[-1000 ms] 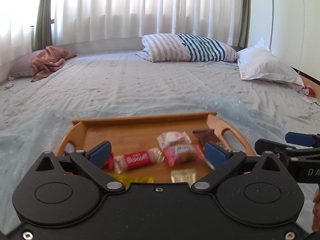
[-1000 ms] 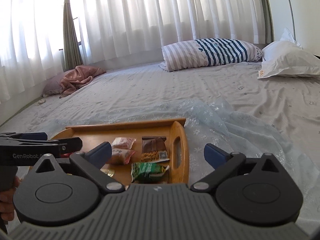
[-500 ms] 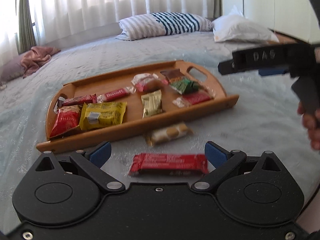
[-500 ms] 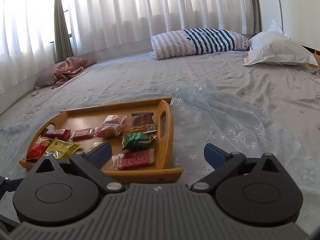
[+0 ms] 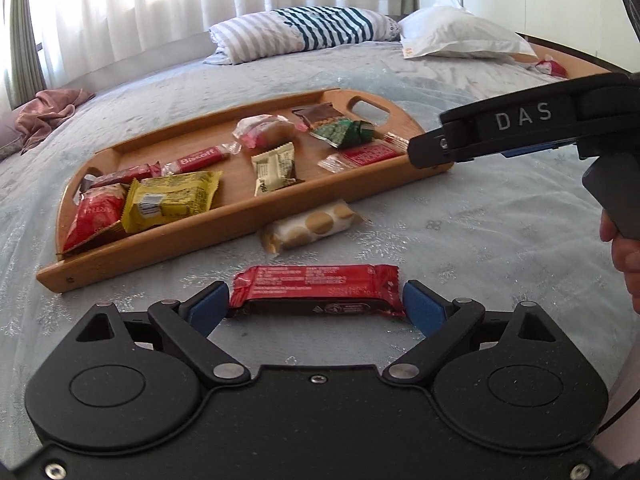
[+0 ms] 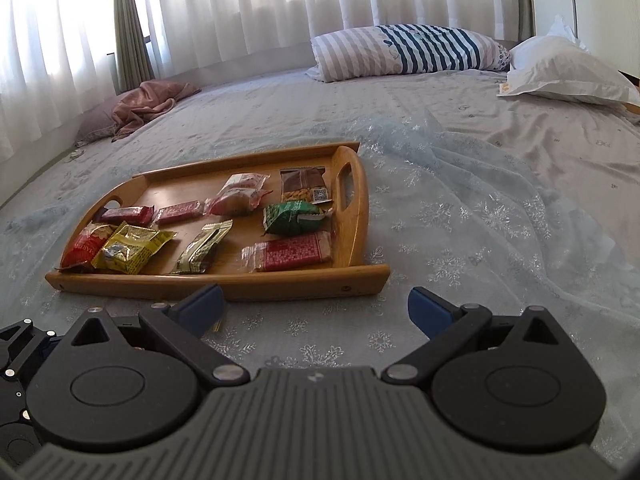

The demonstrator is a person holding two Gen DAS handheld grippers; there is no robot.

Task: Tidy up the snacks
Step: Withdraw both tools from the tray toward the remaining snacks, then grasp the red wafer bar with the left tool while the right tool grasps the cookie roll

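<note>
Fingers of your left gripper (image 5: pixel 316 307) have just been closing around the red snack bar (image 5: pixel 318 289) on the bedspread, just short of the wooden tray (image 5: pixel 240 216), pads not yet pressing. Squeeze its ends evenly. Your right gripper (image 6: pixel 314 307) stands open, empty.

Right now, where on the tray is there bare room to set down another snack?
The wooden tray has bare wood along its back wall, behind the Biscoff bar, and a smaller patch between the yellow packet and the gold wrapper. The right handle end is crowded around the green packet.
</note>
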